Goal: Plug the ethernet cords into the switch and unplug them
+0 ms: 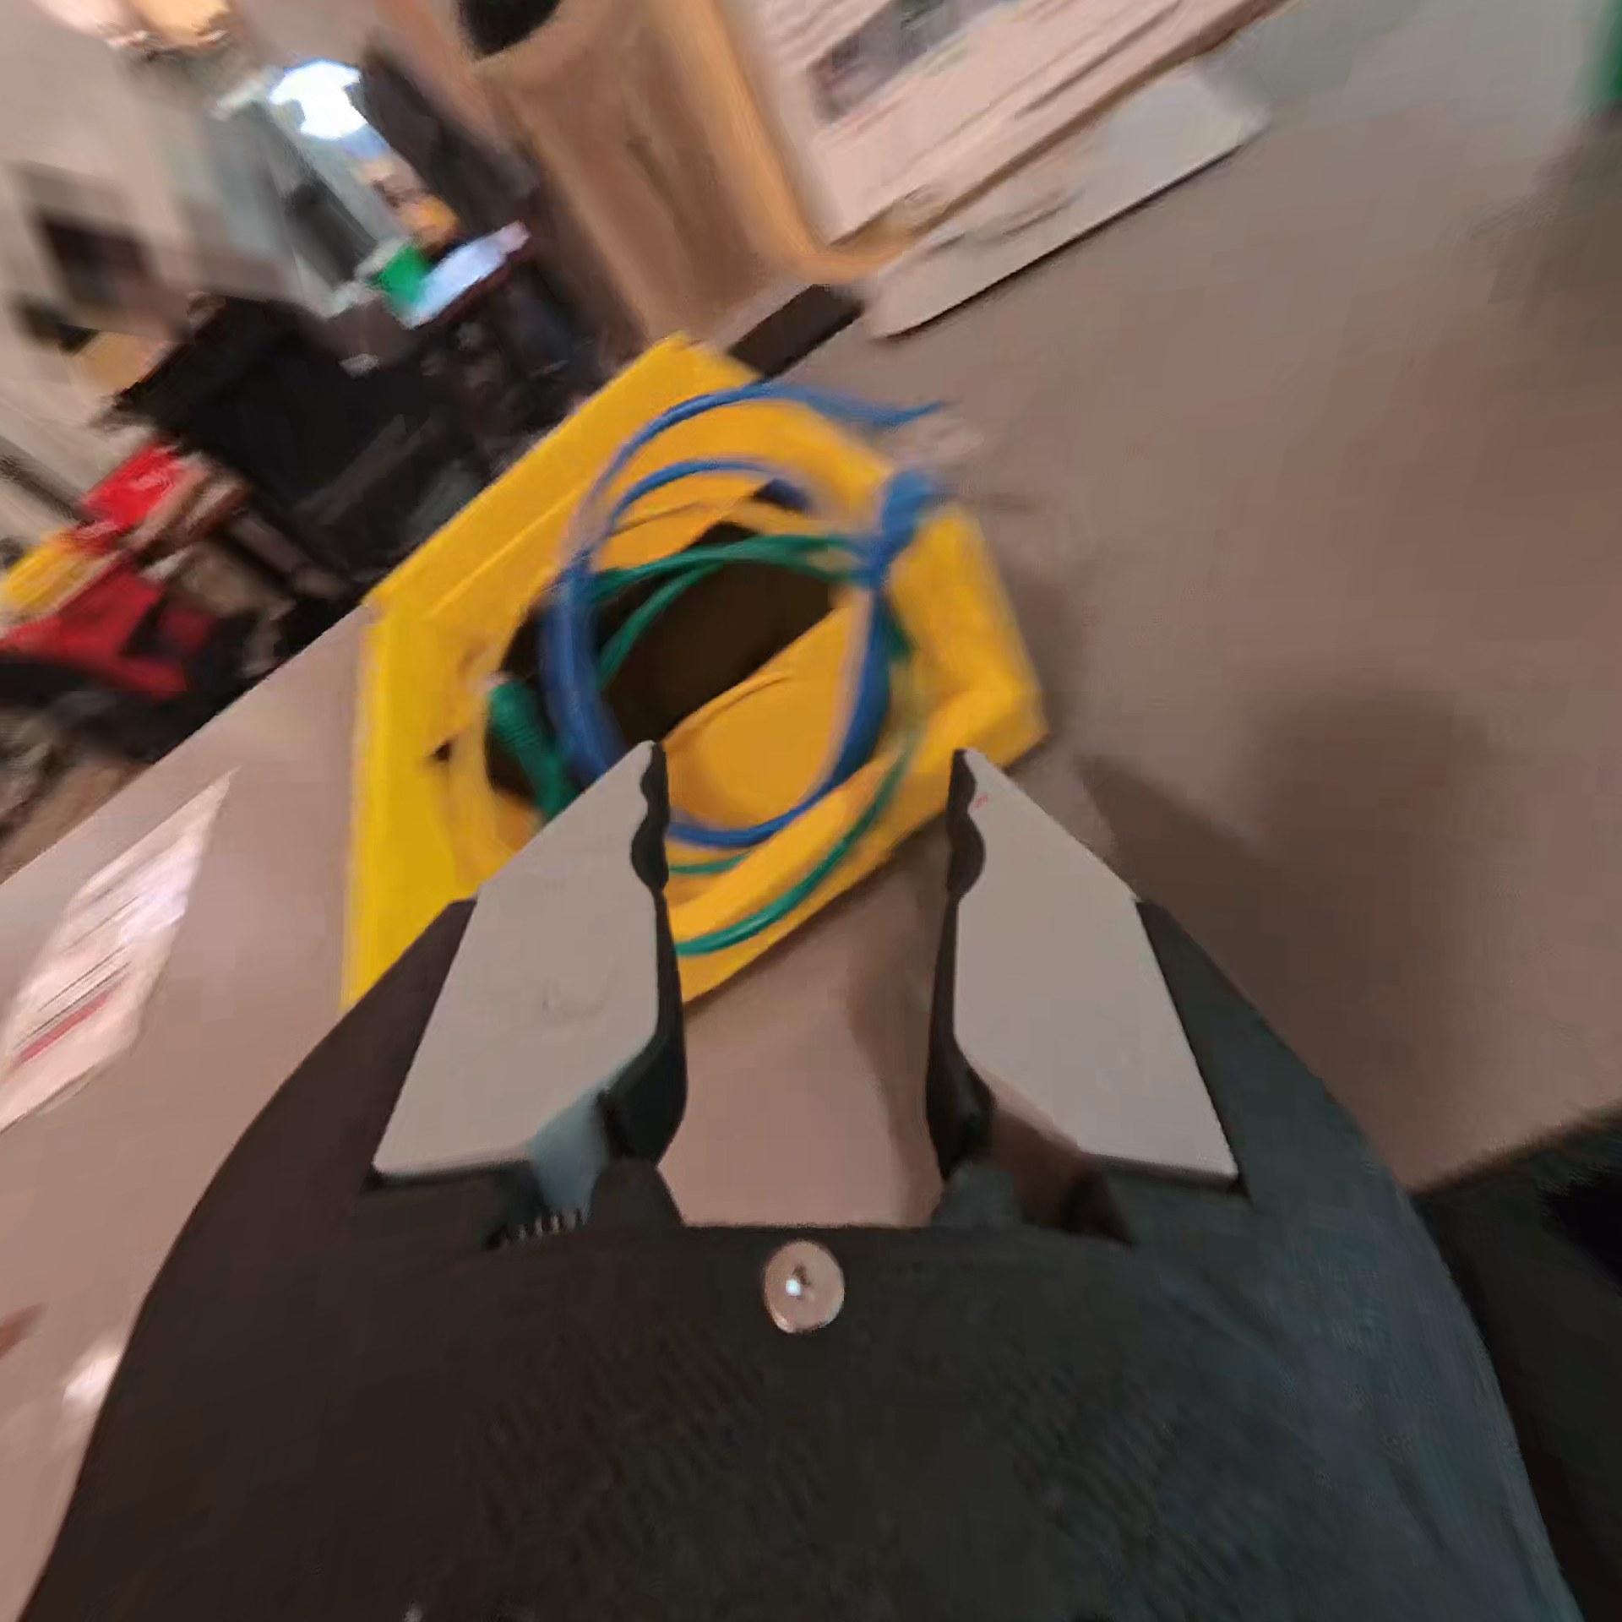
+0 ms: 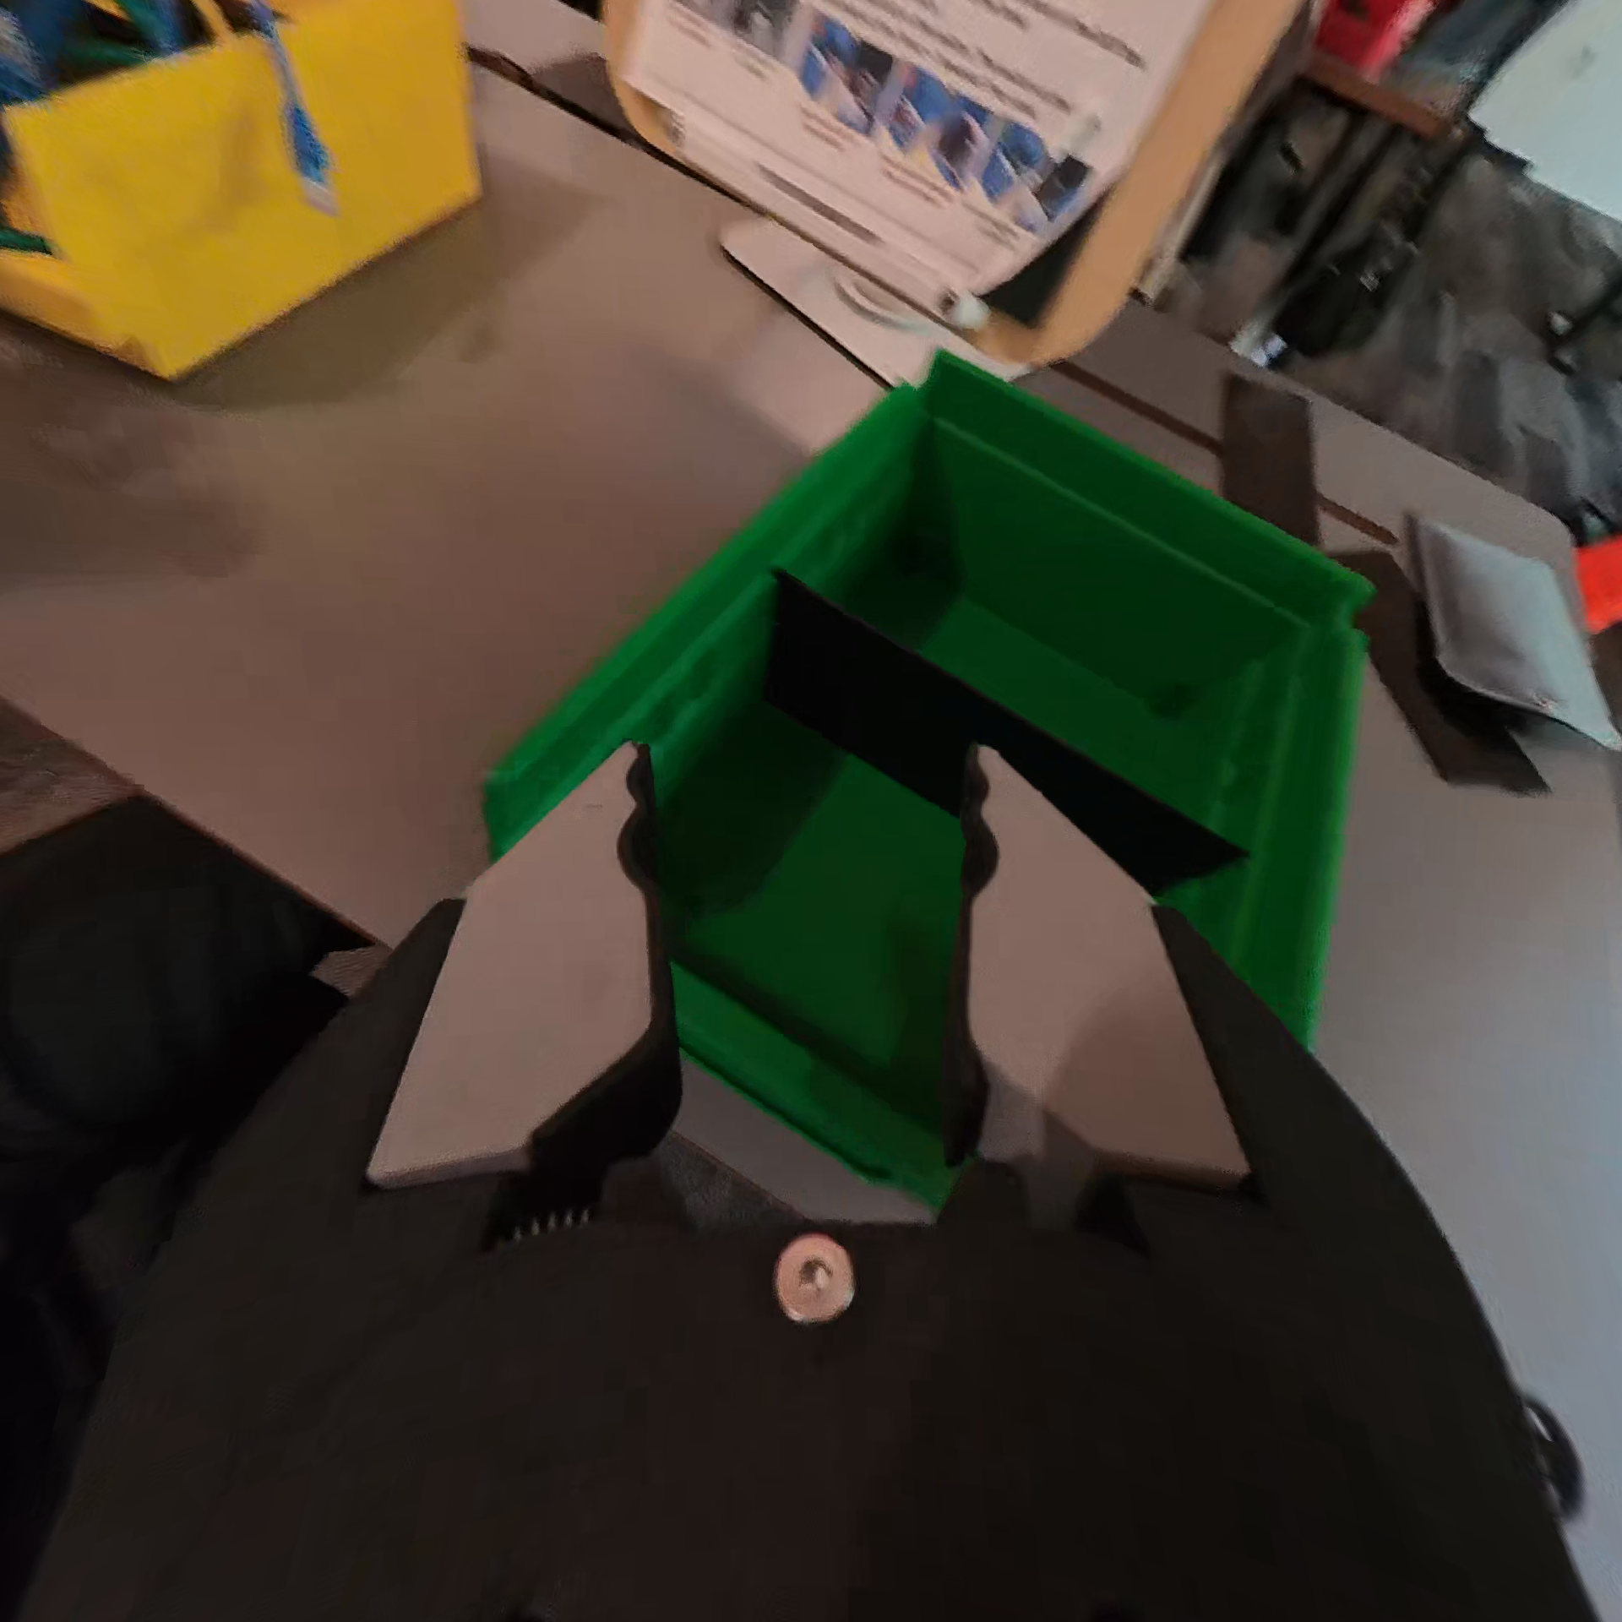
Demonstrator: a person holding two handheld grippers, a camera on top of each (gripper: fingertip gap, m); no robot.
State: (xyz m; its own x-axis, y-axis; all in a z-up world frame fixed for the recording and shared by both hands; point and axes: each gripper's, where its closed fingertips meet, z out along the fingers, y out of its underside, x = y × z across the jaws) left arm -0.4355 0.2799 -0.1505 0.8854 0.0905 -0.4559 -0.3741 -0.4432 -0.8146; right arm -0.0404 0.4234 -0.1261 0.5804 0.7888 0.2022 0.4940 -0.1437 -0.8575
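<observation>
In the left wrist view, the left claw [image 1: 806, 772] is hovering released, its two grey fingers spread apart and gripping nothing. Just beyond its tips a yellow bin [image 1: 983, 614] is sitting on the grey-brown counter [image 1: 1273, 527]. Coiled blue ethernet cords [image 1: 570, 667] and green ethernet cords [image 1: 790, 904] are lying loosely inside the bin, some loops draping over its near edge. A plug end is poking out past the bin's far rim, too blurred to make out. To the left of the claw, a printed paper sheet [image 1: 96, 948] is lying flat on the counter.

In the right wrist view, the right claw [image 2: 806, 764] is also hanging released and empty, directly above a green bin [image 2: 1273, 878]. A black divider [image 2: 878, 702] is splitting that bin into a near and a far compartment. Far off to the upper left, the yellow bin [image 2: 219, 202] is standing with a blue cord end [image 2: 303, 149] dangling over its wall. No switch is recognisable in either view.
</observation>
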